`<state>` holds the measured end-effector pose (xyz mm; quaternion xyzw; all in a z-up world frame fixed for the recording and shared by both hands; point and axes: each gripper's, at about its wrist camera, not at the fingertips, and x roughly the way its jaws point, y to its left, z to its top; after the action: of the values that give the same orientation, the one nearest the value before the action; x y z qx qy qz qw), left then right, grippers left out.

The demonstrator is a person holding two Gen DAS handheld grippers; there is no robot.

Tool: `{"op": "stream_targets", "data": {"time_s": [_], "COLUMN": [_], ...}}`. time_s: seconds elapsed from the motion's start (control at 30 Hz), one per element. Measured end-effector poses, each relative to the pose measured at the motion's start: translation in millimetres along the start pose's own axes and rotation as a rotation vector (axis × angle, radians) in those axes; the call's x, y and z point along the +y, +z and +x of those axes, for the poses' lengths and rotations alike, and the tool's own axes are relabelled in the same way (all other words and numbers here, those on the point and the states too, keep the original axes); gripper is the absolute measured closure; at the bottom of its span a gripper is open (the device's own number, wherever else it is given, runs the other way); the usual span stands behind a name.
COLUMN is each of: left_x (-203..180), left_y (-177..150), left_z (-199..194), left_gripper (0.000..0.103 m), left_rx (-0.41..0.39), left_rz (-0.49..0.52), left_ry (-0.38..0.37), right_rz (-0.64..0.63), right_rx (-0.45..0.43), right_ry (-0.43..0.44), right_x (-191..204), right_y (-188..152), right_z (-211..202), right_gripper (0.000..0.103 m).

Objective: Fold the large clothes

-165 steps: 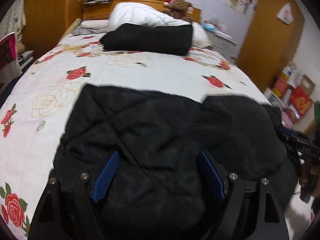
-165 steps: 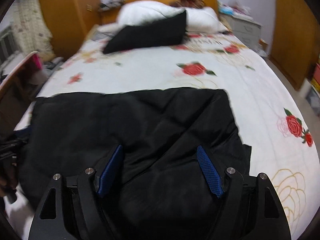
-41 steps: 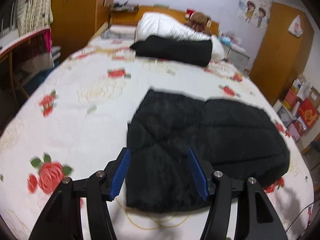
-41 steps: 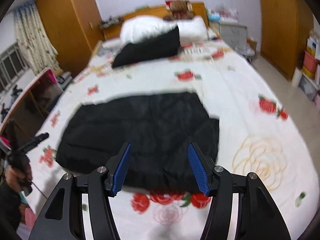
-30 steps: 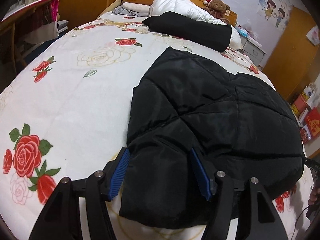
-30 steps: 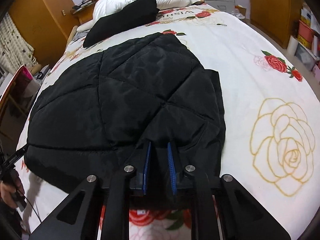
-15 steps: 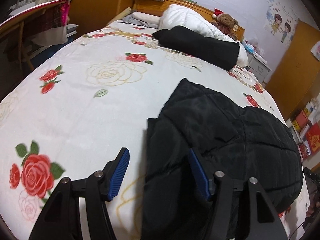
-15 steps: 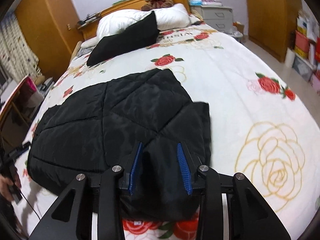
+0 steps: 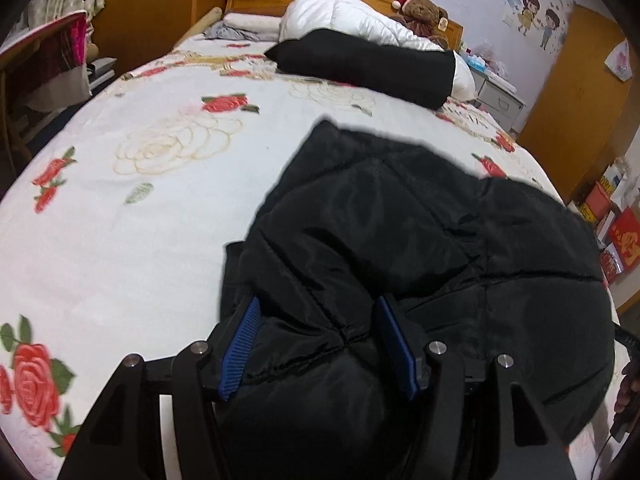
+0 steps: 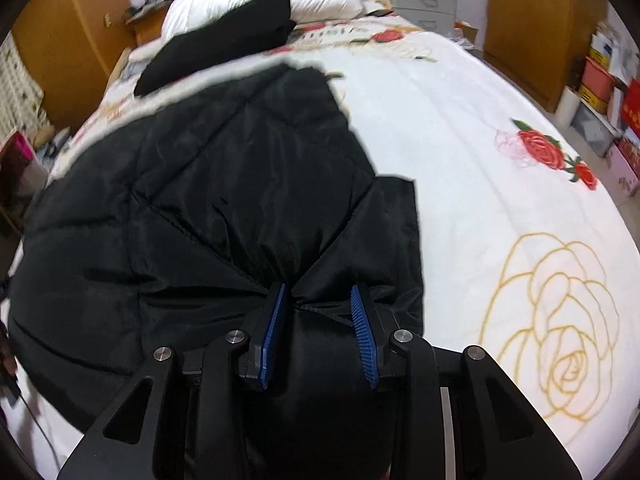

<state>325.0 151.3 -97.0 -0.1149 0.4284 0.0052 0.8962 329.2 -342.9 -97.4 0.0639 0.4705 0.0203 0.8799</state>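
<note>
A: How are the two hands set?

B: Both tools tilt steeply down at the near edge of the black padded jacket, which lies across the near half of the rose-print bedspread. The left gripper is at the jacket's left end, the right gripper at its right end.

A: And the jaws?

B: The left ones stand fairly wide, with a thick puffed fold of the jacket filling the gap; the blue pads lie against the fabric on both sides. The right jaws are narrower, having just been opening, with a bunched fold drawn in between them. Creases fan out from that spot, and the cloth touches both pads.

A: Is either one truly clamped?

B: The fabric fills both gaps, so they look gripped on it. Farther off, a black pillow leans on white bedding at the headboard.
</note>
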Motion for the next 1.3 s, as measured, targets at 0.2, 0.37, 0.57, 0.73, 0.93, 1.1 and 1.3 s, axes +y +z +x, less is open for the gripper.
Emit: {"op": "stream_targets", "data": {"time_s": [0.2,0.37,0.57,0.73,0.93,1.1,1.3], "left_x": [34.4,46.6,43.0,44.7,53.4,53.8,52.6], "left_y": [8.1,-0.9,-5.0,-4.0,-6.4,-6.7,-6.4], "left_z": [-25.9,8.1,24.5,42.0,61.6,67.2,67.3], "left_gripper": [0.041,0.038,0.034,0.03,0.024,0.023,0.022], "left_rx": [-0.063,0.022,0.034,0.073,0.099,0.108,0.125], "left_rz": [-0.083,-0.122,-0.13,-0.142,-0.209,-0.208,-0.199], "left_ry": [0.017,0.016,-0.012,-0.066,-0.164,-0.198,-0.221], "right_rz": [-0.006,-0.024,0.039,0.048,0.101,0.125,0.15], "right_rx": [-0.134,-0.048,-0.002,0.011,0.041,0.054,0.051], "right_ry": [0.028,-0.04,0.004,0.061,0.181,0.277,0.351], "right_x": [-0.2,-6.1,-27.4,-35.8,-50.4,-55.6,-58.3], "right_y": [6.1,4.8,-4.2,-3.1,-1.3,2.8,-1.6], "right_z": [-42.3,-6.1,15.4,25.5,41.0,55.8,54.8], "right_gripper": [0.052,0.04,0.029,0.029,0.028,0.027,0.038]}}
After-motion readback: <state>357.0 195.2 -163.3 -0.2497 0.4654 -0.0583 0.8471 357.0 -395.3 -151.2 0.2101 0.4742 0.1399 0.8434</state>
